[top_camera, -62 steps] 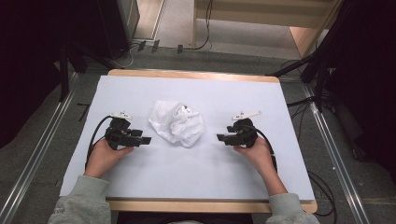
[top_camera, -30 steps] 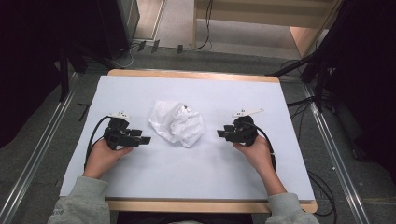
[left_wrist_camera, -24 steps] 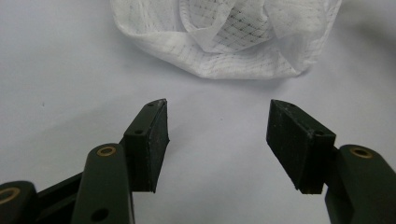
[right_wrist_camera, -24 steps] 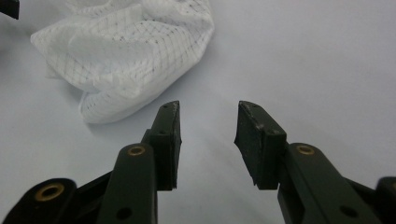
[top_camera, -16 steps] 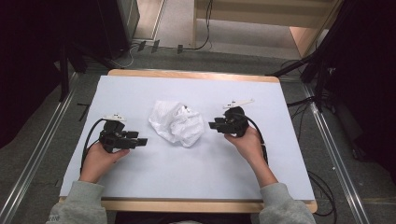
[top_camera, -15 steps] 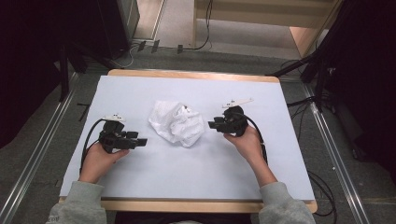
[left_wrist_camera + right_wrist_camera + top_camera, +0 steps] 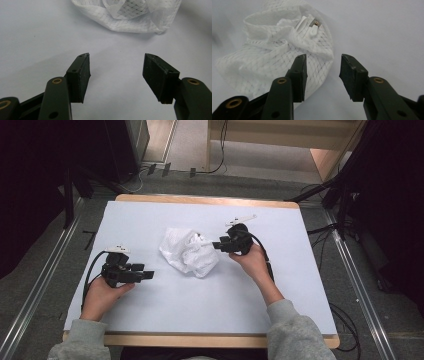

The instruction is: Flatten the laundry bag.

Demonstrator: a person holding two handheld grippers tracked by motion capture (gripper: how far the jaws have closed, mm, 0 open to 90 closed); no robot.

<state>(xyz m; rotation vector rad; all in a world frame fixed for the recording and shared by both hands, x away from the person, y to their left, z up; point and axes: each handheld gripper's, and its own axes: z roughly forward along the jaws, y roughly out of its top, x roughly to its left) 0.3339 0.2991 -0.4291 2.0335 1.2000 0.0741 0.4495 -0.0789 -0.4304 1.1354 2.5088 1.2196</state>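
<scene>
A crumpled white cloth (image 7: 189,251) is lying mid-desk (image 7: 150,315). The right gripper (image 7: 322,72) is being held at its edge, fingers (image 7: 299,75) just opened apart, nothing clamped. The left gripper (image 7: 142,275) is being kept well apart, fingers spread.

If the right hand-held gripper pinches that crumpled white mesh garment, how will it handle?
The white mesh garment is probably floppy: it lies in soft folds. Likely light, being thin see-through fabric. Its zipper pull may dangle.
</scene>
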